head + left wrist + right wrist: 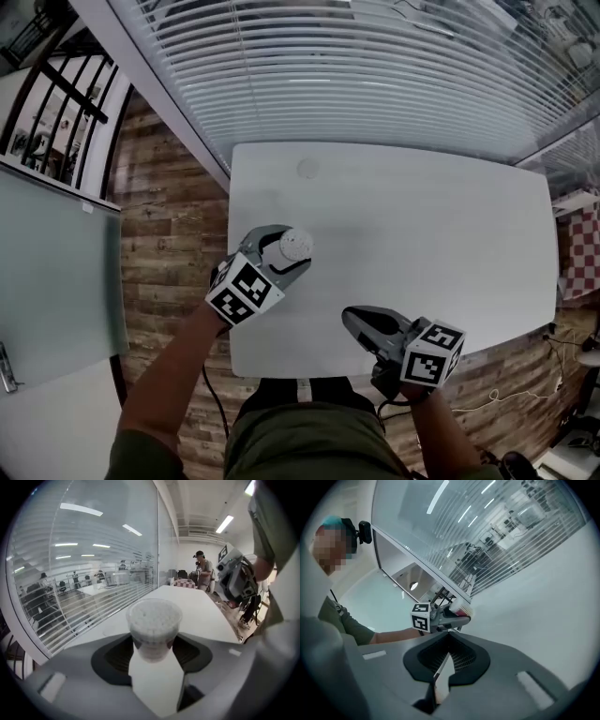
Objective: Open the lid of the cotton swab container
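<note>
Left gripper is clamped on the body of the cotton swab container, holding it clear above the white table near the left edge. Its long axis runs roughly upright, the round lid on top facing my head camera and apparently not yet off. Right gripper is pinched fully together with nothing between its jaws, so it is the free hand for the lid. From it the container lies ahead and to the left, near but apart; in its own view the held container sits almost dead ahead, just above the jaw line. I judge the right must spread its jaws first, then cross over and come at the lid from above rather than level.
</note>
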